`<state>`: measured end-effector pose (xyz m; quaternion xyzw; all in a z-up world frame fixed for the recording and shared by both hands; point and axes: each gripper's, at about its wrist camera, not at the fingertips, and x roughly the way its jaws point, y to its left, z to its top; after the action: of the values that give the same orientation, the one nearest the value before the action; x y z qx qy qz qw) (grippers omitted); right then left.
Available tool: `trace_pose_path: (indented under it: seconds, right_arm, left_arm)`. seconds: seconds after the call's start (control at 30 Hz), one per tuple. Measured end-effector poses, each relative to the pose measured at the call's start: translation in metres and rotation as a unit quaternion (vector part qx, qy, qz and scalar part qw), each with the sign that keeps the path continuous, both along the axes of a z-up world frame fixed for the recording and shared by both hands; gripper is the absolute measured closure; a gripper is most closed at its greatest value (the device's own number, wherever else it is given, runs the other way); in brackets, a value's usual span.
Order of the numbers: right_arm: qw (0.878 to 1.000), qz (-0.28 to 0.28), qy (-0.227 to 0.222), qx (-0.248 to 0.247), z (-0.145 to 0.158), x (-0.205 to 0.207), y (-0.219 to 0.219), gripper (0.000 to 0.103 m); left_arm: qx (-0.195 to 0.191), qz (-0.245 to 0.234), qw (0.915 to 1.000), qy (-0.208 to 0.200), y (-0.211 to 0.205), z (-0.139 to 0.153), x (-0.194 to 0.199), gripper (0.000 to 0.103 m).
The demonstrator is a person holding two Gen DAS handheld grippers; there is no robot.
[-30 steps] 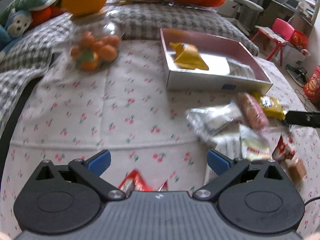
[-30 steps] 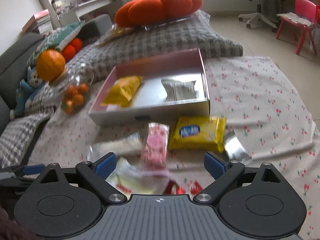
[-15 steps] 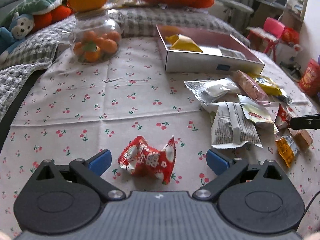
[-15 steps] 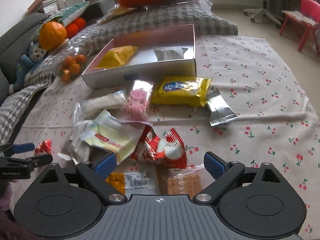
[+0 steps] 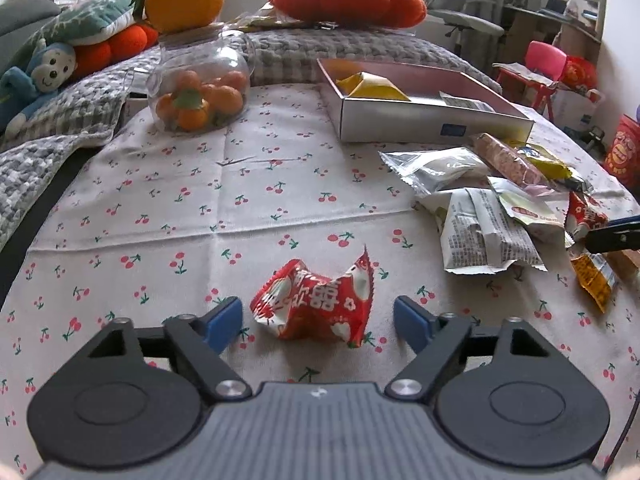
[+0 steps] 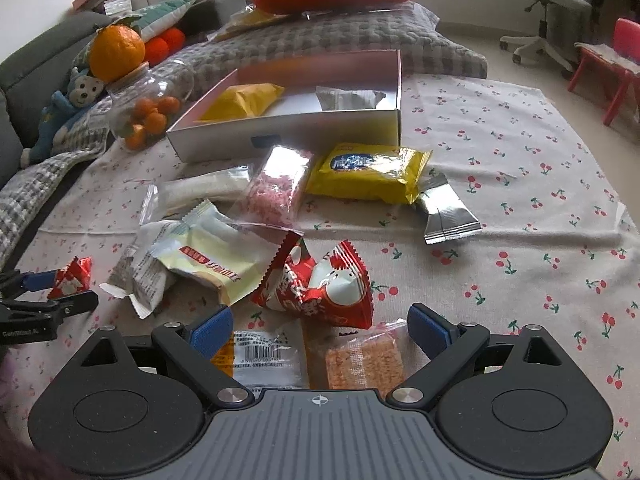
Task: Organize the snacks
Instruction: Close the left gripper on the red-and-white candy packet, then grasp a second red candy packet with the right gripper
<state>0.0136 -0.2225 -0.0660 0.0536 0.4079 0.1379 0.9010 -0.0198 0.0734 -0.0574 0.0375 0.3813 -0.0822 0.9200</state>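
Left gripper (image 5: 318,318), fingers closing, not yet touching, around red candy wrapper (image 5: 316,300); right gripper (image 6: 318,326) spread; next: pinch, lift to box (image 5: 400,124).

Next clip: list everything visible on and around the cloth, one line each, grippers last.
Box: one, pink inside with white walls, far side of the cloth; holds a yellow packet and a silvery white packet.
Loose snack packets: about ten, mixed colours, heaped in front of the box.
Yellow biscuit pack: one, beside the box's near wall.
Small red packet: one, alone on the cloth.
Jar: one, clear, holding small oranges, left of the box.
Cloth: one, white with cherries.
Monkey toy: one, blue, far left.
Left gripper: fingers open and just been closing, either side of the small red packet.
Right gripper: fingers open over the heap.
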Motion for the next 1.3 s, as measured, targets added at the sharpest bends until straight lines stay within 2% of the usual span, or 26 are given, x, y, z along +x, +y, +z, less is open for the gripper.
trace_pose_path:
  seconds: [0.27, 0.43, 0.73, 1.07, 1.13, 1.2, 1.23, 1.3]
  right_arm:
    - [1.000, 0.008, -0.010, -0.006, 0.000, 0.001, 0.003, 0.012]
    - [1.000, 0.014, -0.012, -0.013, -0.001, 0.001, 0.007, 0.021]
    - [1.000, 0.010, -0.016, -0.023, -0.002, 0.004, 0.007, 0.041]
    - [0.999, 0.013, -0.021, -0.022, -0.002, 0.009, 0.008, 0.041]
    - [0.999, 0.013, -0.022, -0.023, -0.002, 0.010, 0.008, 0.051]
    - [1.000, 0.013, -0.021, -0.018, -0.001, 0.011, 0.007, 0.057]
    - [1.000, 0.012, -0.019, -0.013, 0.000, 0.011, 0.006, 0.065]
    - [1.000, 0.012, -0.016, -0.007, 0.001, 0.012, 0.005, 0.066]
  left_arm:
    - [0.008, -0.007, 0.9999, -0.007, -0.002, 0.002, 0.000, 0.049]
    - [0.020, -0.015, 0.9996, -0.009, -0.006, 0.004, -0.001, 0.056]
    - [0.024, -0.025, 0.9994, -0.010, -0.009, 0.006, -0.001, 0.062]
    - [0.024, -0.031, 0.9992, -0.010, -0.012, 0.007, -0.001, 0.063]
    - [0.023, -0.031, 0.9992, -0.009, -0.012, 0.008, -0.001, 0.064]
    - [0.021, -0.030, 0.9993, -0.008, -0.012, 0.009, -0.001, 0.065]
    - [0.020, -0.030, 0.9993, -0.008, -0.012, 0.009, -0.001, 0.065]
    - [0.018, -0.030, 0.9994, -0.008, -0.012, 0.010, 0.000, 0.066]
